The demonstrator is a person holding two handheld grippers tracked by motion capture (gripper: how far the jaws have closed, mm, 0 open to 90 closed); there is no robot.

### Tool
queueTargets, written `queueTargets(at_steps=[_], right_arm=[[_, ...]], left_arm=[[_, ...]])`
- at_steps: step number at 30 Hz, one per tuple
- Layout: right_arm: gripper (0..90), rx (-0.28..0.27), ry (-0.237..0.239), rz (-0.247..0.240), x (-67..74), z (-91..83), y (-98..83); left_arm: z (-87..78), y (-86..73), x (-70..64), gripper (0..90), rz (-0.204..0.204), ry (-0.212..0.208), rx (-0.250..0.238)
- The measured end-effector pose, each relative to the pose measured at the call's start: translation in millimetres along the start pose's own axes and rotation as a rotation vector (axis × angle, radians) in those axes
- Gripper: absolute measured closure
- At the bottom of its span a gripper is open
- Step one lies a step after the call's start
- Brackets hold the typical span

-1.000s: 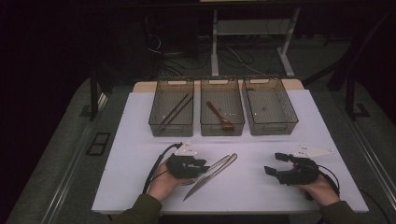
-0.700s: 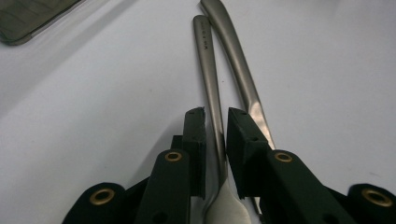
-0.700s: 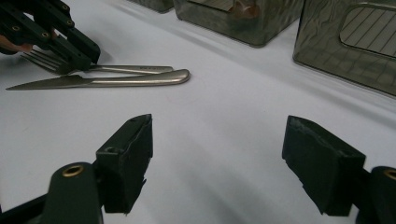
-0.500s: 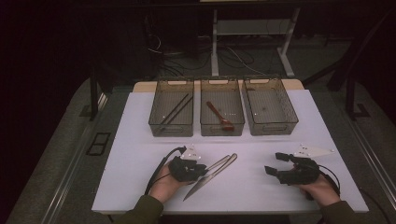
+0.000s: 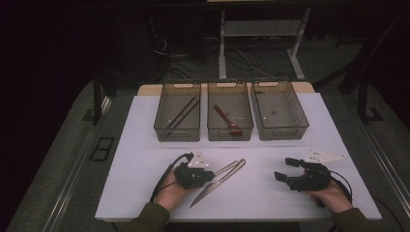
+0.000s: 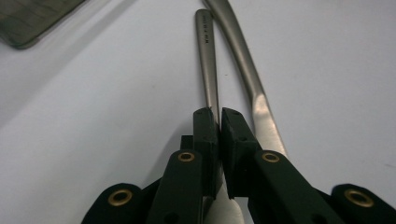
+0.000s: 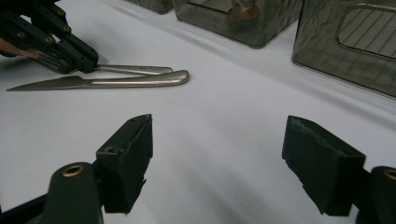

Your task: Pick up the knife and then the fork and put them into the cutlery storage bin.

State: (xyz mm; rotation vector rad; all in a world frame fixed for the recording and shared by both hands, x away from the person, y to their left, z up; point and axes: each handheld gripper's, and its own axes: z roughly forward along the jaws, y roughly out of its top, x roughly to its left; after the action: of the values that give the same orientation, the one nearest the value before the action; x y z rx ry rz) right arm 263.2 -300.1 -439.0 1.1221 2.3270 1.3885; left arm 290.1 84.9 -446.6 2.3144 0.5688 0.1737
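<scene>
High view: white bench (image 5: 145, 145), three bins (image 5: 229, 116) at far edge. Left hand-held gripper (image 5: 205, 177), jaws just closing, pinches thin utensil handle (image 6: 207, 60) beside knife (image 5: 217, 182); both point diagonally toward bins. Right hand-held gripper (image 5: 285, 169) spread, well apart.

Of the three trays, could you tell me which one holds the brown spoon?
The middle tray holds the brown spoon; the left tray holds dark sticks, and the right tray looks empty.
</scene>
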Motion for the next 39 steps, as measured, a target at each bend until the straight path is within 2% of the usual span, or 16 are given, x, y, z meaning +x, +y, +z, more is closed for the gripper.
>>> queueTargets(at_steps=[1, 4, 5, 6, 12, 14, 16, 18, 20, 25, 28, 33, 35, 37, 39], right_arm=[[23.8, -0.001, 0.001, -0.002, 0.0, -0.1, 0.1], [23.5, -0.005, 0.005, -0.005, 0.0, -0.3, 0.2], [23.2, -0.005, 0.008, -0.005, 0.0, -0.2, 0.3], [22.7, -0.004, 0.008, -0.009, 0.0, -0.1, 0.4], [16.8, 0.009, 0.001, -0.016, 0.5, -0.5, 3.5], [16.7, 0.016, 0.031, -0.017, -0.1, -0.8, 5.3], [16.7, 0.025, 0.03, -0.018, 0.0, -0.9, 7.5], [16.2, 0.041, 0.04, -0.047, 1.5, -1.2, 10.5], [14.2, 0.072, 0.021, -0.074, 5.1, -1.7, 15.6], [14.1, 0.124, 0.08, -0.141, 13.6, 0.0, 21.1], [15.6, 0.143, 0.118, -0.165, 16.8, 2.4, 22.8], [24.5, 0.152, 0.168, -0.207, 23.6, 4.2, 30.4], [25.5, 0.154, 0.174, -0.216, 25.4, 6.7, 32.4], [27.3, 0.161, 0.173, -0.219, 27.0, 10.1, 33.3], [27.5, 0.161, 0.186, -0.218, 29.0, 12.0, 34.9]], left_arm=[[-1.0, -0.2, 2.1, 84.1, 0.008, -0.005, -0.001], [-4.4, -0.1, 2.0, 84.1, -0.013, -0.013, -0.027], [-6.5, 0.4, 3.1, 84.1, -0.005, -0.016, -0.028], [-7.4, 0.6, 2.3, 84.1, -0.02, -0.016, -0.043], [-15.5, 2.4, 3.9, 84.2, -0.013, -0.042, -0.07], [-18.1, 3.3, 3.1, 84.2, -0.009, -0.054, -0.077], [-20.8, 4.1, 2.6, 84.2, -0.002, -0.062, -0.082], [-22.6, 4.5, 1.4, 84.2, -0.001, -0.08, -0.096], [-23.7, 5.1, 0.2, 84.2, 0.009, -0.099, -0.103], [-24.8, 7.6, -5.7, 84.2, 0.048, -0.129, -0.104], [-24.6, 10.7, -10.5, 84.2, 0.068, -0.148, -0.104], [-22.0, 16.1, -19.3, 84.2, 0.095, -0.178, -0.104], [-17.1, 17.0, -20.6, 84.1, 0.096, -0.179, -0.093], [-15.9, 18.5, -20.0, 84.1, 0.08, -0.19, -0.093], [-17.1, 19.2, -20.7, 84.1, 0.085, -0.196, -0.101]])
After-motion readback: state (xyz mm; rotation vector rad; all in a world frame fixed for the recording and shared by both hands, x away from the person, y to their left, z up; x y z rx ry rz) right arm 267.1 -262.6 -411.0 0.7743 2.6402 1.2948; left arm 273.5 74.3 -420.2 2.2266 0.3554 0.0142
